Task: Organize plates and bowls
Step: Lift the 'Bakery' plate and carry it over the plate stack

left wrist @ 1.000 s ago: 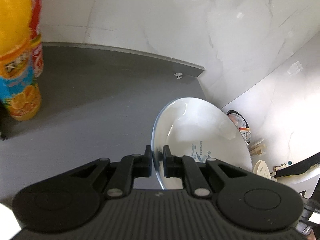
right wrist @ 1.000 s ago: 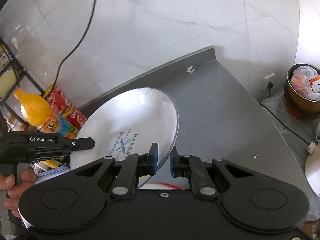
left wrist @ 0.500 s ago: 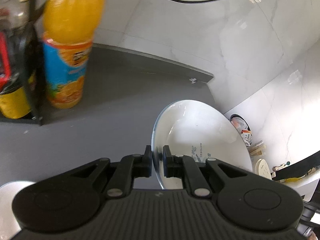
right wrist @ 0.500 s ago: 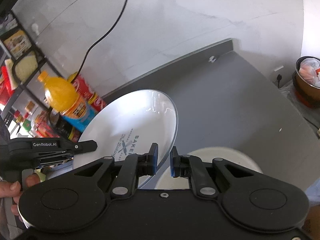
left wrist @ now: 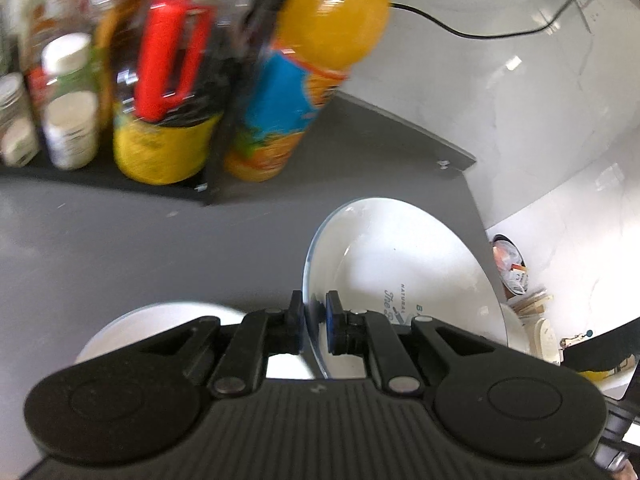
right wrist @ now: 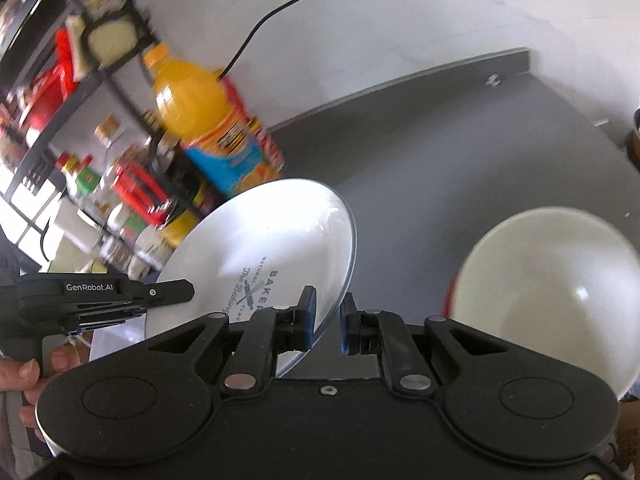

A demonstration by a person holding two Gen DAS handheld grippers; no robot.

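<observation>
Pinched between the shut jaws of the left gripper (left wrist: 313, 322), the plate (left wrist: 404, 272) is held; its opposite rim lies between the right gripper's (right wrist: 327, 322) part-open jaws.

Left gripper (left wrist: 314, 322) clamps white plate (left wrist: 404, 280) on edge above grey counter (left wrist: 120, 248).

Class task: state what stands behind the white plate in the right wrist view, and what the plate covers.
Behind the plate stands an orange juice bottle beside a rack of jars; the bottle's base is covered.
</observation>
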